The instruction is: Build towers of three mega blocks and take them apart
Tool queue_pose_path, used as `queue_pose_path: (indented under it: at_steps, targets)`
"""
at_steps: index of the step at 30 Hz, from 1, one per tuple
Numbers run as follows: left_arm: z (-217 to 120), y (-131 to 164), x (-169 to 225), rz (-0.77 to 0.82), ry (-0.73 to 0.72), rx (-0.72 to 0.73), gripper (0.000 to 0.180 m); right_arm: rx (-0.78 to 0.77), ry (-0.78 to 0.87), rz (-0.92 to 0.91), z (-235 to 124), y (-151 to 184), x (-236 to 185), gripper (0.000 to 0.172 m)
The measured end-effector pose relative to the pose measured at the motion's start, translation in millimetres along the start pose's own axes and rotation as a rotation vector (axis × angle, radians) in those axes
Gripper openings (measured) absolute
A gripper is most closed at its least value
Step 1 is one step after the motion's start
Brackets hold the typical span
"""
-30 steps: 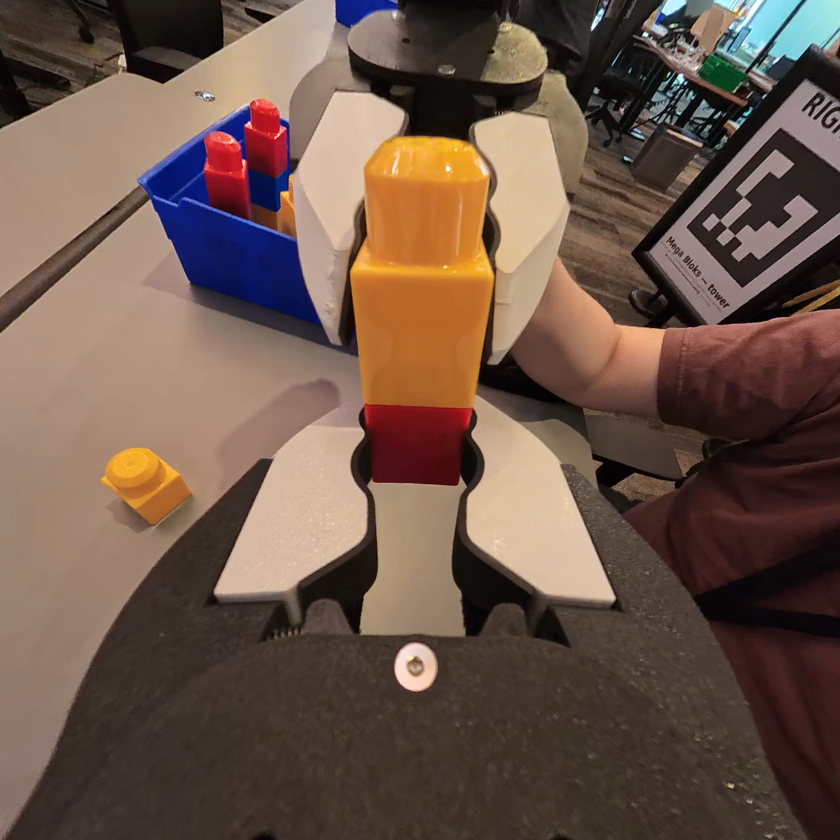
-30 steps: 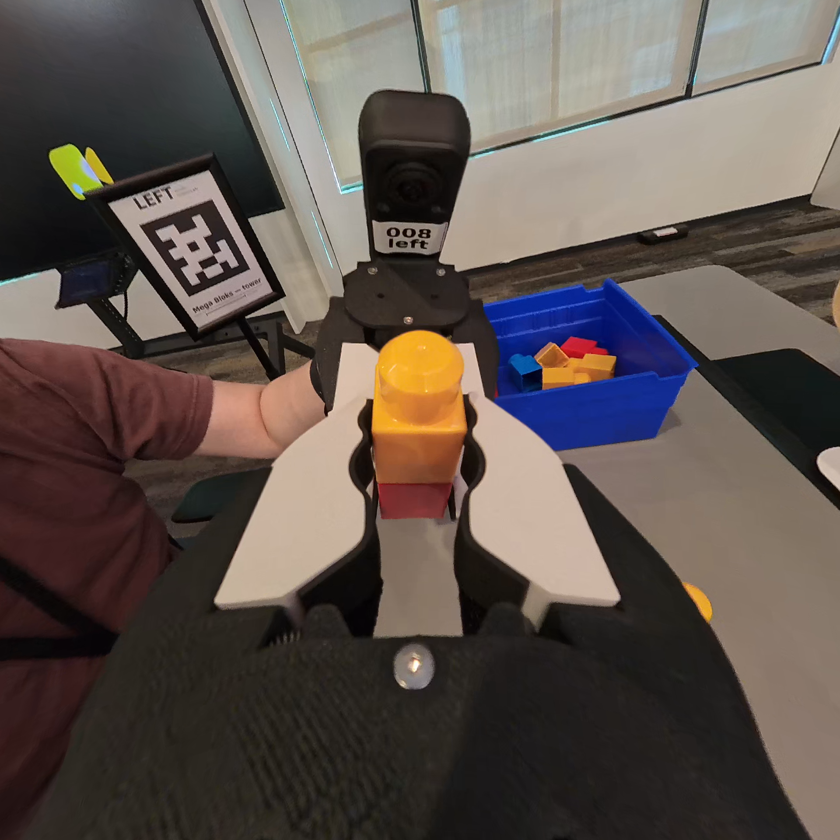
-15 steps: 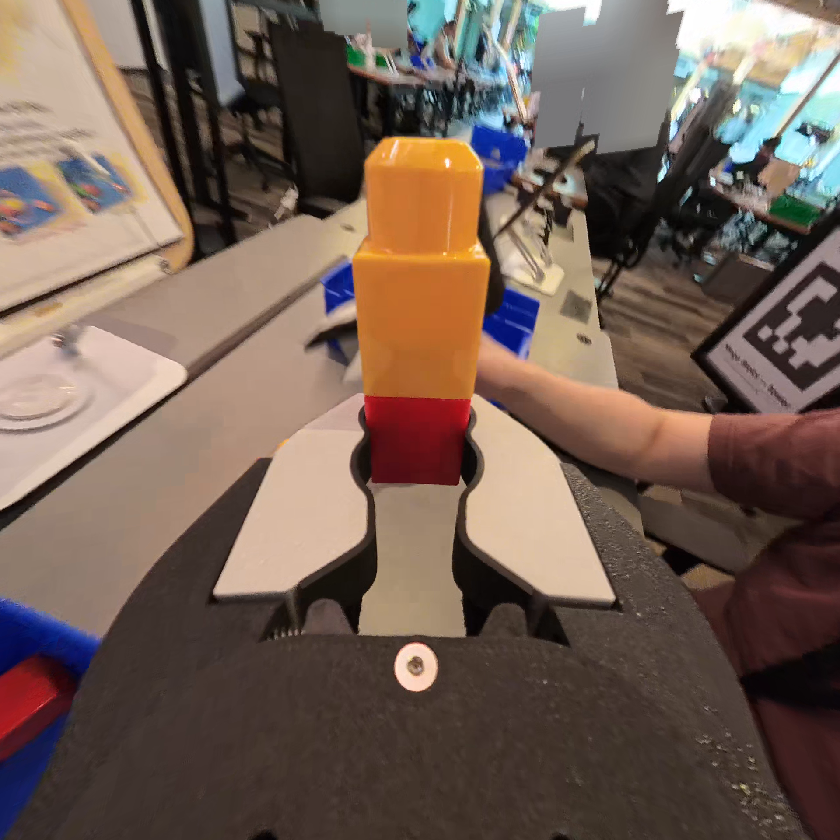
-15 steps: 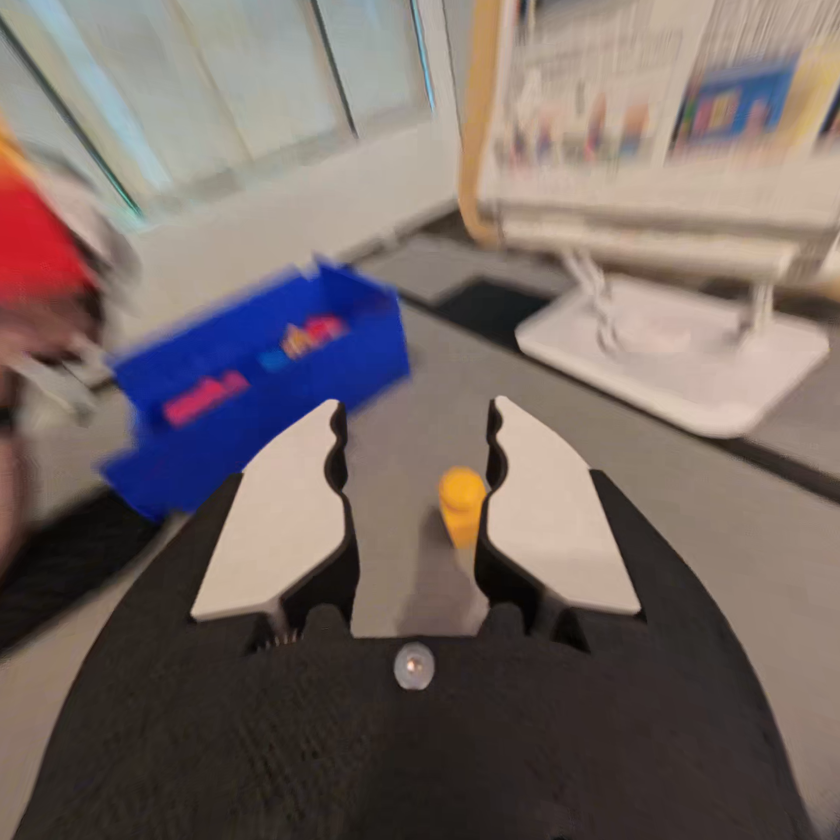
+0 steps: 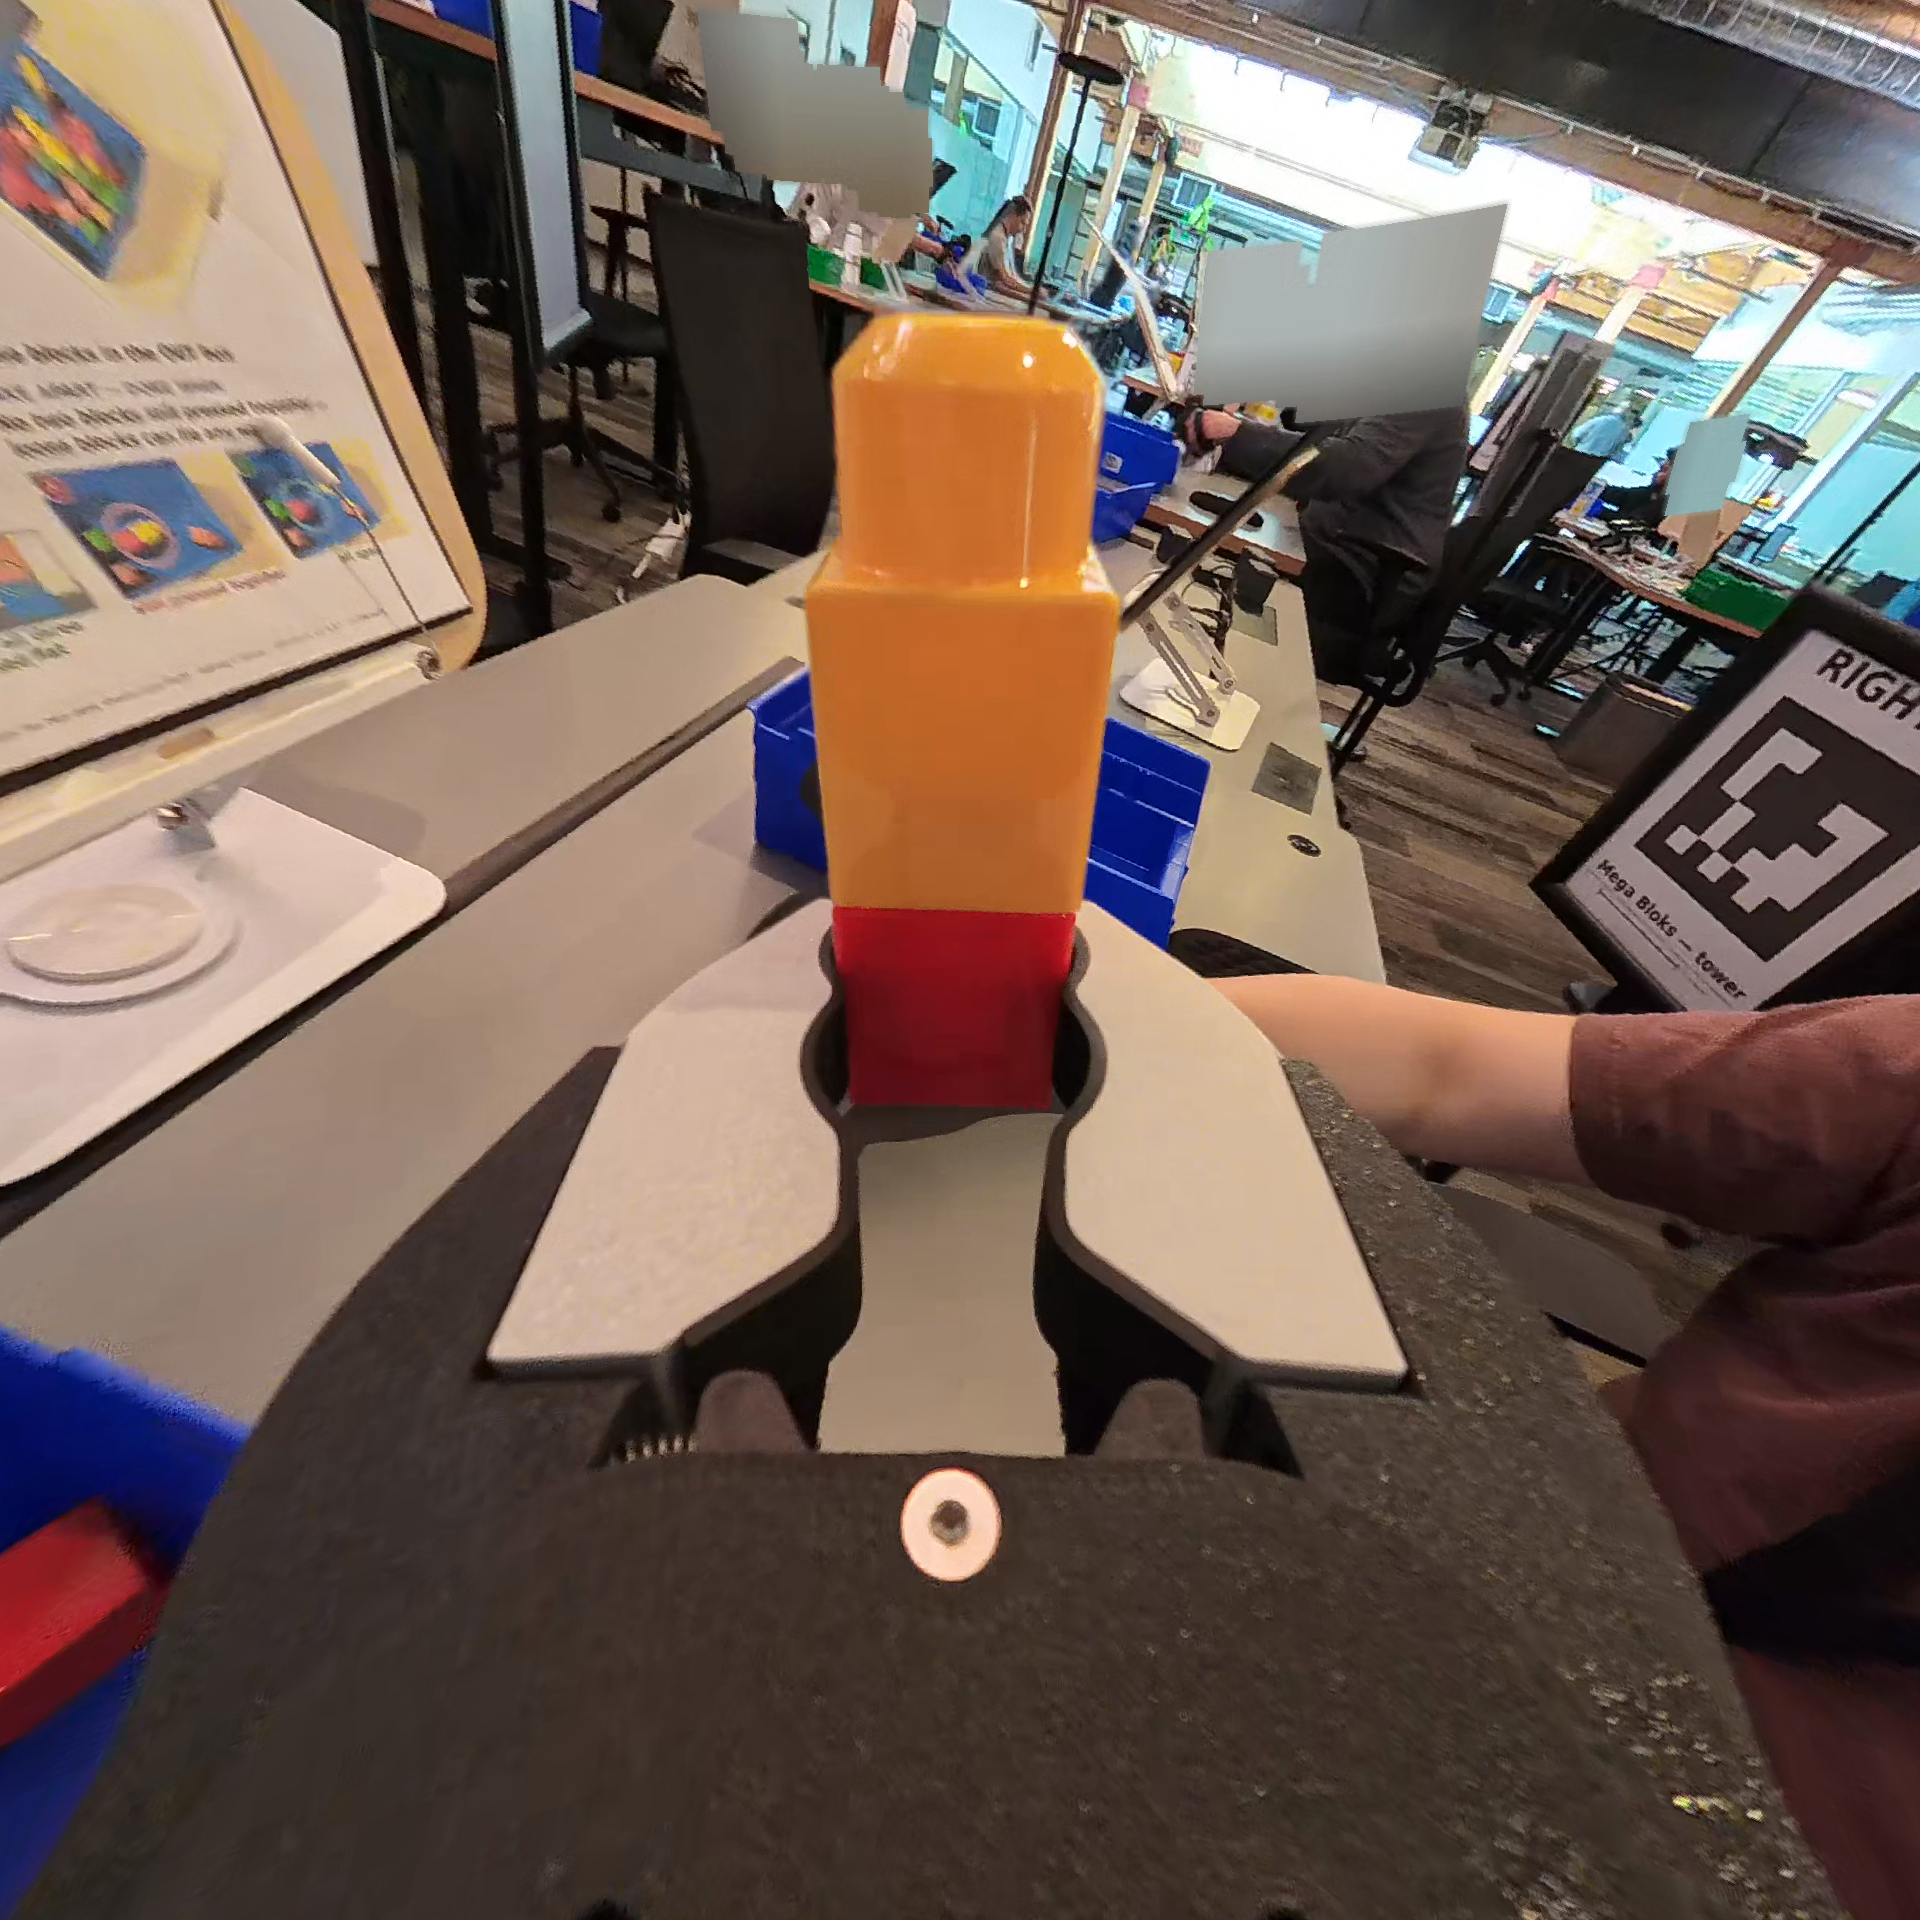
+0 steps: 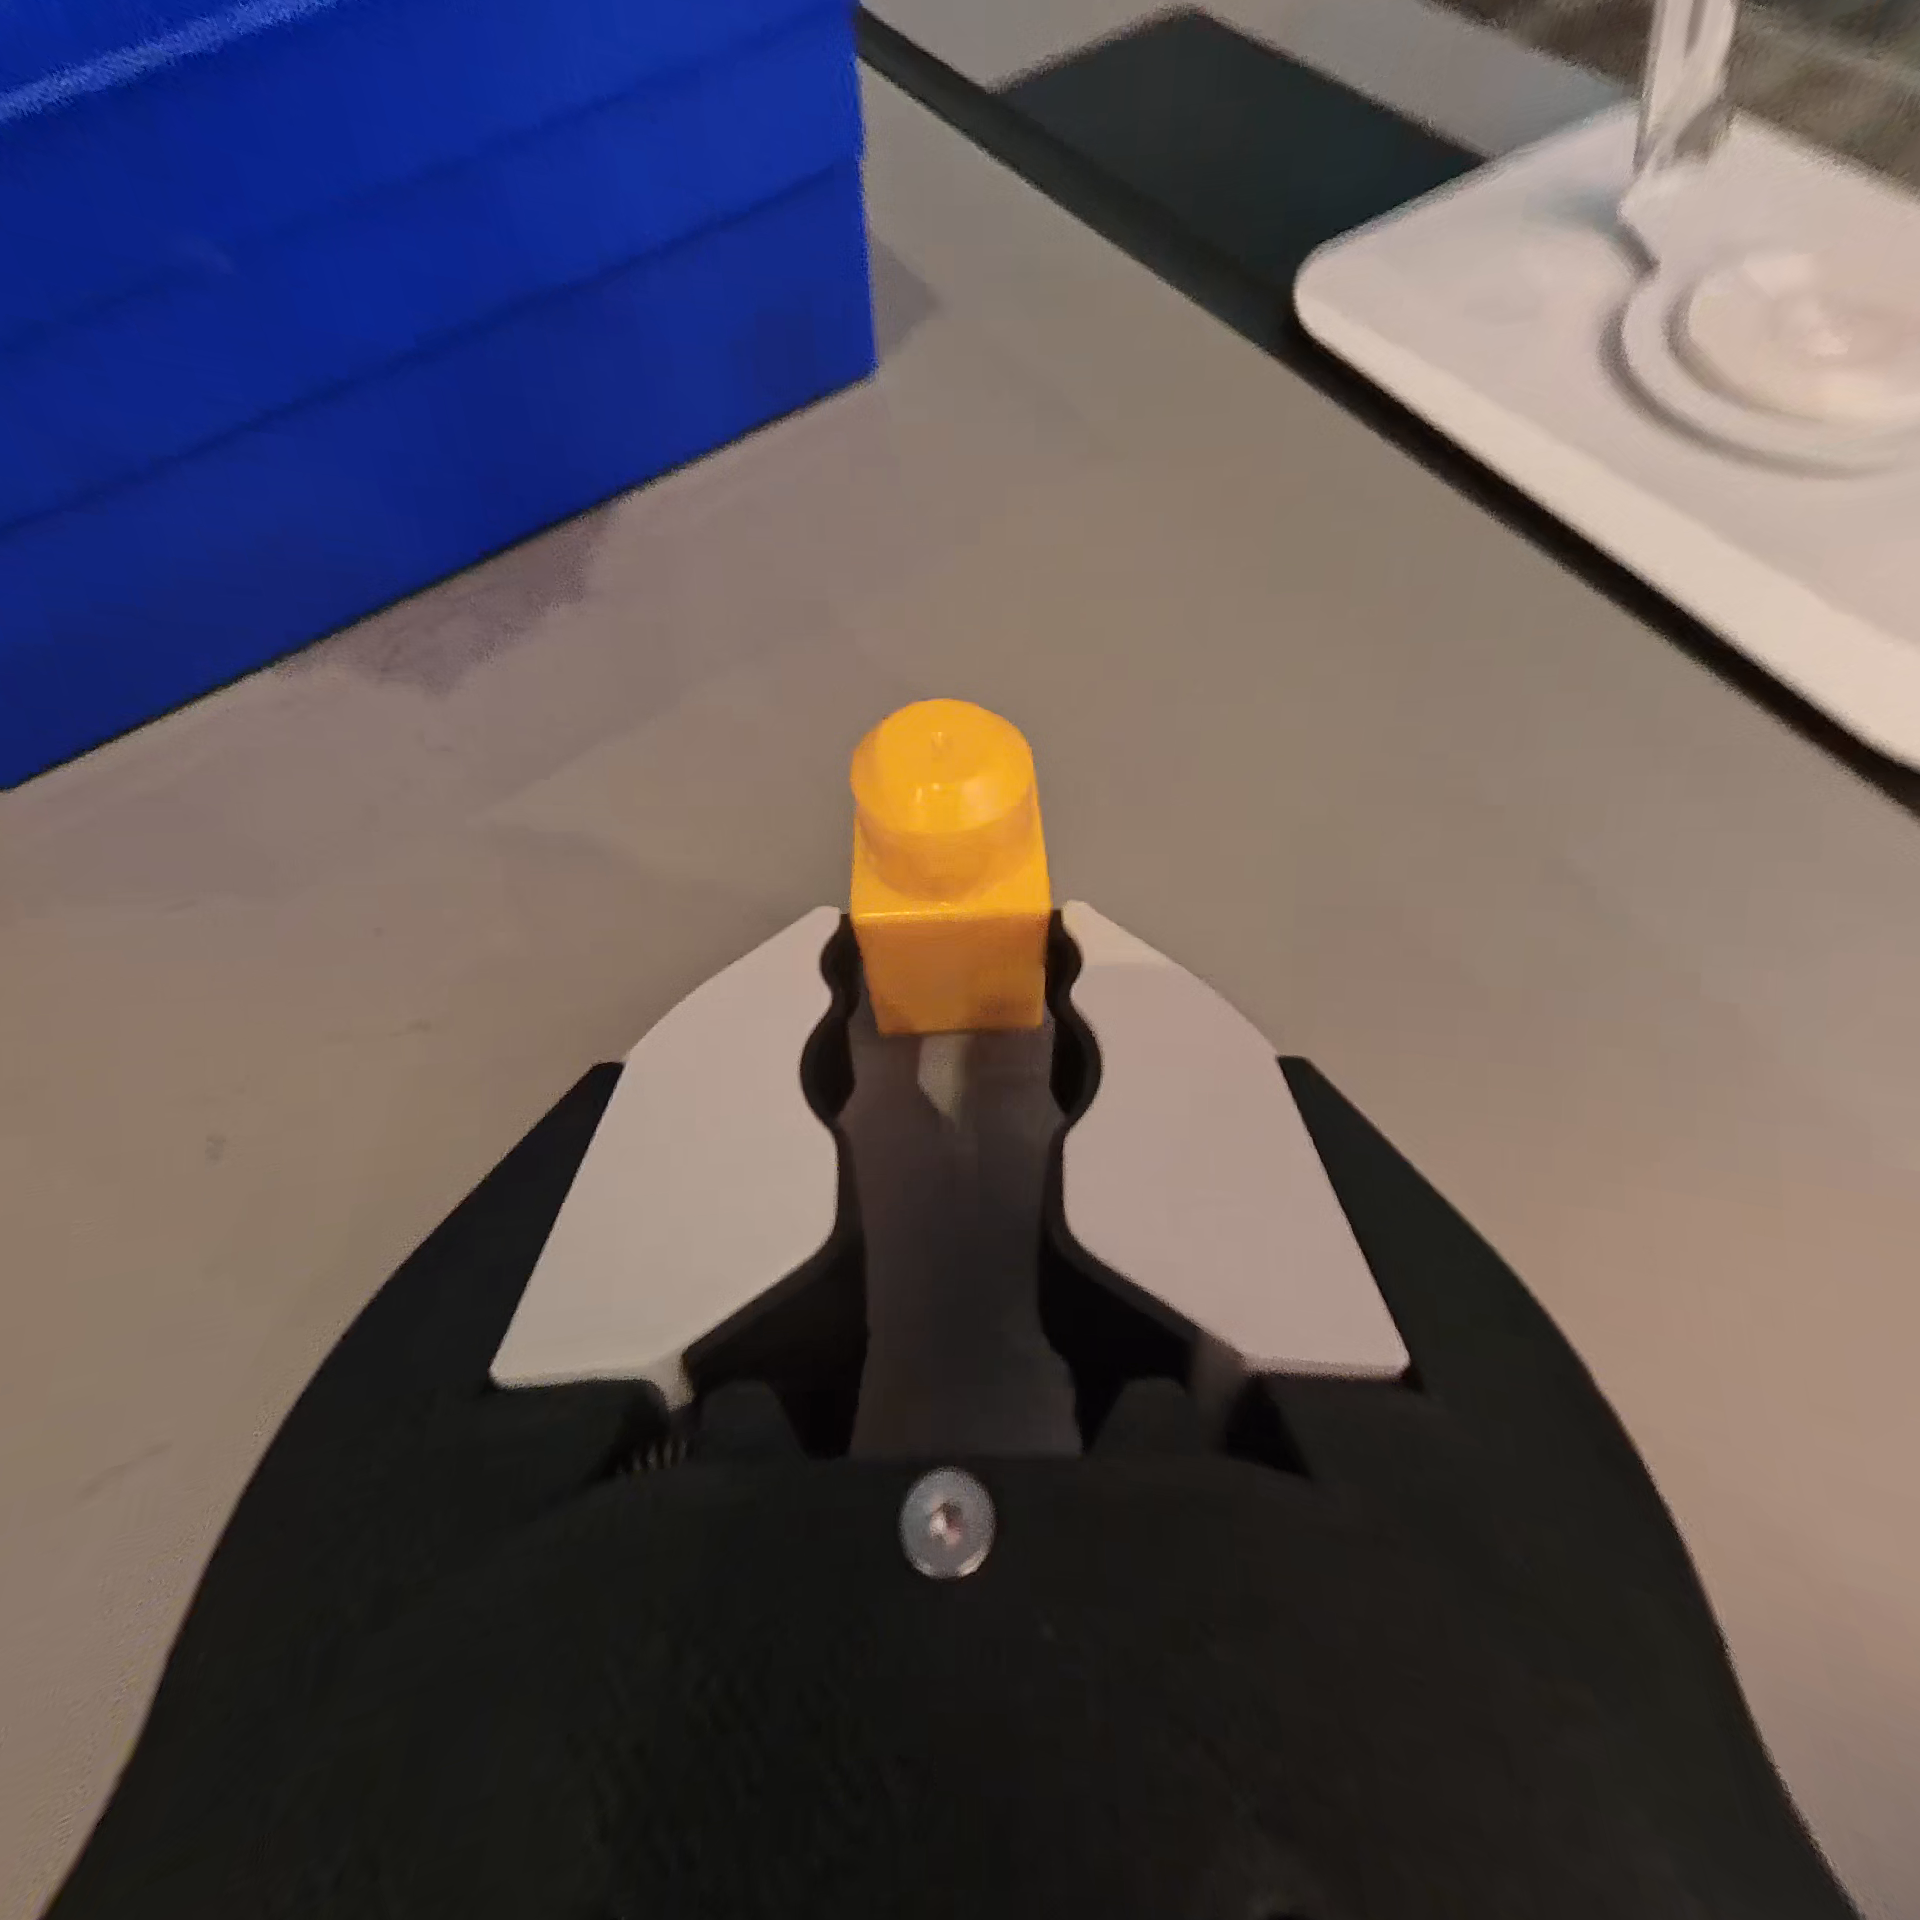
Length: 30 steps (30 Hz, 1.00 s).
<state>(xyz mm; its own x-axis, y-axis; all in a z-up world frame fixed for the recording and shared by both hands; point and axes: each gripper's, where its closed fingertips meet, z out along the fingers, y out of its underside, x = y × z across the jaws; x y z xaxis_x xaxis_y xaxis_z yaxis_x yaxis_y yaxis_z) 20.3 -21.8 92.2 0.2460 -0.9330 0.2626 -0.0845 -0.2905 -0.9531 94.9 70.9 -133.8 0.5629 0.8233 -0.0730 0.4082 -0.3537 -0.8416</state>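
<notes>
In the left wrist view my left gripper is shut on a red block, with an orange block stacked on top of it. The two-block stack is held up above the grey table. In the right wrist view my right gripper is low over the table. Its fingertips are closed on the sides of a single orange block that stands upright, stud up.
A blue bin stands just left and ahead of the right gripper. A white stand base is at the right. In the left wrist view another blue bin sits behind the stack. A marker sign and a person's arm are at the right. Left tips to right tips: about 25 cm.
My right gripper let go of the stack's orange top, swung down to the table and closed around the loose orange block. My left gripper turned away, still holding the stack.
</notes>
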Motion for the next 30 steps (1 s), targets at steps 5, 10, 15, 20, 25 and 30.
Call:
queue_pose_path:
  at_steps: [5,10,15,20,25,30]
  targets:
    - [31,24,-6,-0.045,0.048,-0.056,0.035,0.163,-0.335,0.005,-41,-57,-62,0.035]
    - [45,23,6,-0.072,0.142,-0.015,0.036,0.166,-0.586,0.044,-94,-92,-114,0.035]
    - [54,31,14,-0.043,0.151,-0.059,0.036,0.103,-0.637,-0.003,-102,-91,-133,0.035]
    - [58,33,19,-0.084,0.2,-0.054,0.036,0.121,-0.64,0.017,-103,-96,-135,0.035]
    - [61,35,14,-0.14,0.195,-0.051,0.036,0.132,-0.639,0.019,-102,-96,-132,0.035]
    - [68,47,15,-0.098,0.167,-0.134,0.036,0.137,-0.624,0.015,-103,-97,-128,0.035]
